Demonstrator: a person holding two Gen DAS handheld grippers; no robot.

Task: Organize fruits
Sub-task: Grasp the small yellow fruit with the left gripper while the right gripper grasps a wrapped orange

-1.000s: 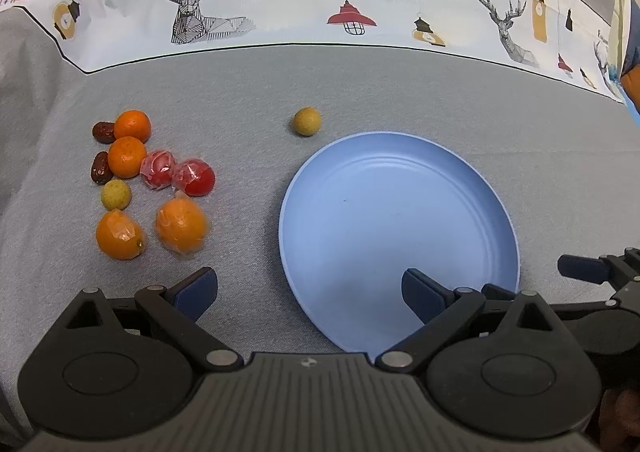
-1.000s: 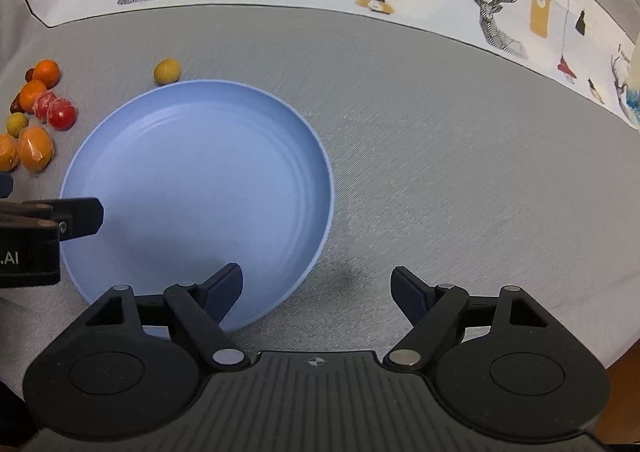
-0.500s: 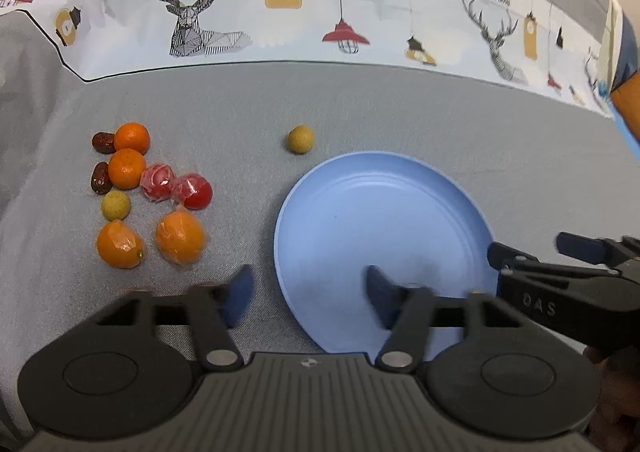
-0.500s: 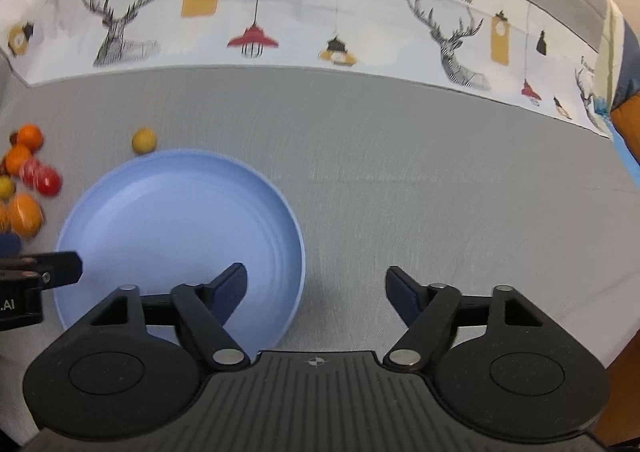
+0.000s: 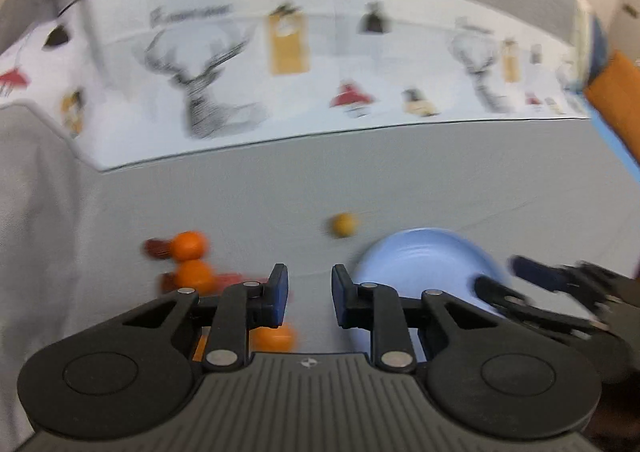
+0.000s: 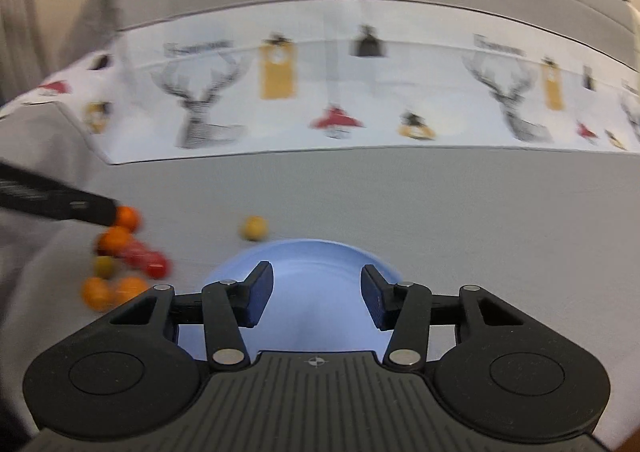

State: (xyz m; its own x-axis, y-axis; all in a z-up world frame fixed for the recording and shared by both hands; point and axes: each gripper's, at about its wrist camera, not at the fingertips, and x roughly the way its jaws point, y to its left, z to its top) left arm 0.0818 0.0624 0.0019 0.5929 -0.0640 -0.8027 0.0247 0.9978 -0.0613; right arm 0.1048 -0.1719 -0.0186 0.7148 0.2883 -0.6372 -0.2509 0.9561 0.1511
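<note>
Fruits (image 6: 120,264) untouched; left hand-held gripper (image 5: 308,294) narrowed, empty; right hand-held gripper (image 6: 316,294) spread.

Tablecloth (image 6: 440,203): grey woven cloth, matt, with a white printed band.
Plate (image 6: 312,264): pale blue, smooth, plastic-looking, soft sheen.
Oranges (image 5: 188,246): some glossy, though blurred.
Left gripper (image 5: 306,292) and right gripper (image 6: 312,298): matt black plastic, ribbed housing, bright metal pivot pins, dark blue finger pads (image 6: 259,294).

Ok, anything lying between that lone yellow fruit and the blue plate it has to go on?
Nothing visible. The lone yellow fruit sits just beyond the blue plate's far rim, with only bare grey cloth between them. The other fruits are clustered off to the left.
</note>
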